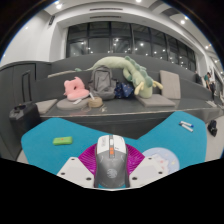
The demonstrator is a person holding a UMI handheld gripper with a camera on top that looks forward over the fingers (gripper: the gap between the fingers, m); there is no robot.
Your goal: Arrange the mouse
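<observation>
**Mouse between my fingers on the teal mat**

On my far left, a dark boxy object (22, 116) sits at the table's edge. Next comes a small green block (62, 141), lying flat on the teal desk mat (160, 132) well ahead of my left finger. My gripper (112, 172) is spread about the white-and-grey mouse (112, 159), which rests on the mat between my pads, its nose pointing away from me. My left pad (87, 163) and right pad sit close at its flanks; I cannot tell whether they actually press on it. Just right of my right finger lies a round white patterned disc (158, 155) on the mat. Further right, near the mat's far edge, a small white item (186, 125) lies flat. Beyond the table, plush toys, one pink (75, 89) and one long green (128, 70), are heaped on grey seating.
</observation>
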